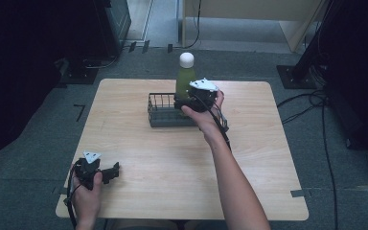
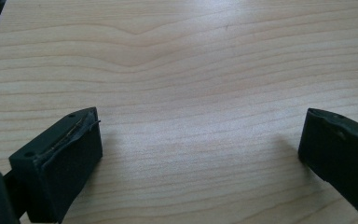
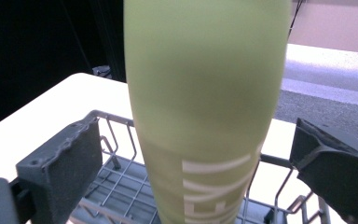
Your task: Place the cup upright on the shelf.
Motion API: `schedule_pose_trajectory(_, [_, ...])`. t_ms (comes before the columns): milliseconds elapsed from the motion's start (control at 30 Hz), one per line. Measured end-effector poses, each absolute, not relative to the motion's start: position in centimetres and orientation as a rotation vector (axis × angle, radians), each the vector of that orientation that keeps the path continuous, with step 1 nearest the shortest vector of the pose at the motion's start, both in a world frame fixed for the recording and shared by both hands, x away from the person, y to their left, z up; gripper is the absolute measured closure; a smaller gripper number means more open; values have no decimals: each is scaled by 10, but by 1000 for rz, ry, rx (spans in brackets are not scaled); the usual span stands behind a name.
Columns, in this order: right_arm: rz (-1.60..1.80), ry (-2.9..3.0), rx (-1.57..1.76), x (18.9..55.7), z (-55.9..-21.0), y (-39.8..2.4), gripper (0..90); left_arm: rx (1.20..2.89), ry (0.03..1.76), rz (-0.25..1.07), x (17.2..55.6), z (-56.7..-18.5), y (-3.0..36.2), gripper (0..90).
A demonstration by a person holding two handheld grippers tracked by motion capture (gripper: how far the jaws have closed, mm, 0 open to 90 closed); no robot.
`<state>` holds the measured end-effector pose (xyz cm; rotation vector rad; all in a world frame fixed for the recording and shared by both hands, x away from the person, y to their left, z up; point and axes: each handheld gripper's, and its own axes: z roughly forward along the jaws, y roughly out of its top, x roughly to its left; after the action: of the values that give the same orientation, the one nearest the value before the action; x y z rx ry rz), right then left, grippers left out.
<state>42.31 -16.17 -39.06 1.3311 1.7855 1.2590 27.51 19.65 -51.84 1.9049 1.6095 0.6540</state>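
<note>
Pale wood table (image 1: 172,158) on grey carpet, dark surroundings. Green bottle (image 1: 184,79) with white cap (image 1: 186,59) stands upright, long axis vertical, cap up, at the right end of a black wire basket (image 1: 163,111) near the table's far edge. Right gripper (image 1: 188,102), arm extended forward, points at the bottle's lower body; in the right gripper view its jaws stand apart on either side of the bottle, not touching it. Left gripper (image 1: 111,171) rests low near the front left corner, jaws spread wide, bare wood between them. Broad open tabletop lies between basket and front edge.
</note>
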Motion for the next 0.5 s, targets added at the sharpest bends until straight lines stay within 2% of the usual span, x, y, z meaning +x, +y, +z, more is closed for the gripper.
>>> schedule_pose_trajectory(500, [1274, 1770, 1337, 389, -398, -196, 0, 1905, 1609, 654, 275, -518, 197, 0])
